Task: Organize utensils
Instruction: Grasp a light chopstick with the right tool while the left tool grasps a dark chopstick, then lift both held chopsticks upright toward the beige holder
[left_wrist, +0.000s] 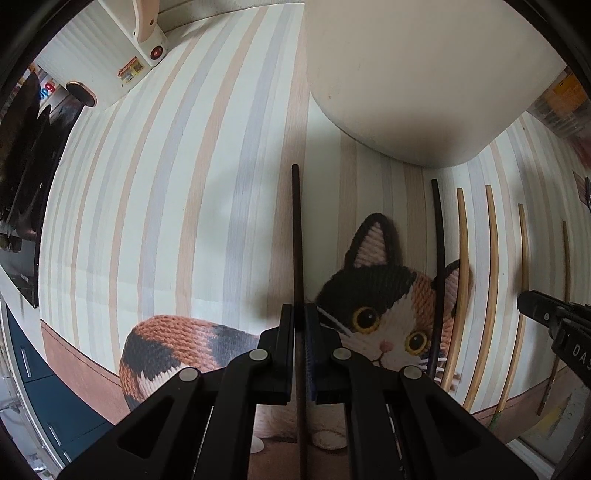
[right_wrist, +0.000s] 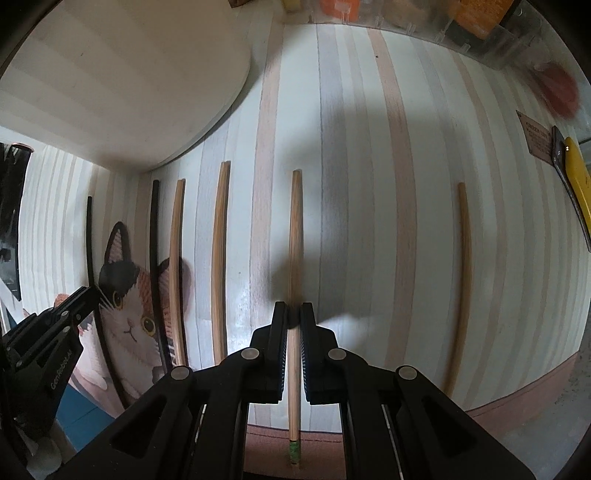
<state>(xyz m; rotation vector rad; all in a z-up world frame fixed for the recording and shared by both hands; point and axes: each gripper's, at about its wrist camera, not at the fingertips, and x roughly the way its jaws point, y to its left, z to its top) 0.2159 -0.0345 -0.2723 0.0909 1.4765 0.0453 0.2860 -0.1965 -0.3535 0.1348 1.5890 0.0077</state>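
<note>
Nearest the left camera, the left tool (left_wrist: 300, 314) is clamped on a thin dark brown wooden chopstick (left_wrist: 296, 236) lying along the striped cat-print mat (left_wrist: 147, 184) on the table. The right tool (right_wrist: 294, 314) pinches a pale bamboo chopstick (right_wrist: 295, 229), seemingly resting on the mat, among similar loose sticks below a cream rounded plastic container (right_wrist: 129, 74).

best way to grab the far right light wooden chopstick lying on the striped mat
Grip the far right light wooden chopstick near the middle of its thin shaft, coming straight down from above. It lies flat on the striped mat with bare mat on both sides, so set the jaws across its width, one per side.
</note>
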